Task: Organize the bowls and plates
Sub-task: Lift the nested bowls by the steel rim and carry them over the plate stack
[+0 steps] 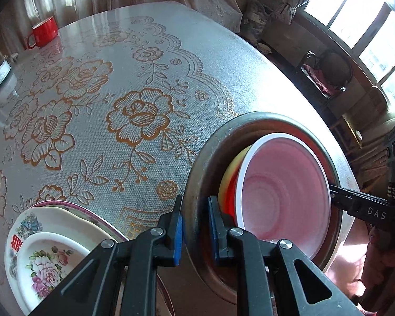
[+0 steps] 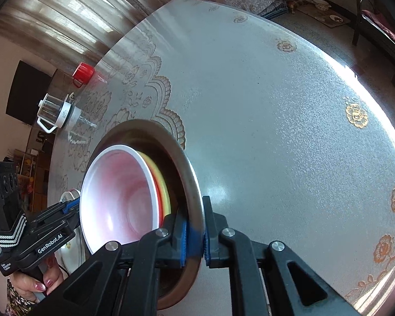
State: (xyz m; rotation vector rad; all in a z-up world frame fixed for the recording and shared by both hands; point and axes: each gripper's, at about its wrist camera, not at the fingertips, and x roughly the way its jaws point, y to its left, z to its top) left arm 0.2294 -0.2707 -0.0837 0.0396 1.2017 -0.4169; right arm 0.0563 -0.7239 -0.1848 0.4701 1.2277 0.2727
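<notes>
we've got the left gripper clamped on the near rim of the metal bowl, blue pads either side of the wall. across from it our right gripper pinches the opposite rim the same way, jaws closed tight on the steel. nested inside sits the white-rimmed pink bowl, with a yellow bowl and a red one tucked beneath it. the whole stack hangs tilted above the floral tablecloth. down at the left lies a pile of flowered plates; far back, a red mug and a glass kettle.
</notes>
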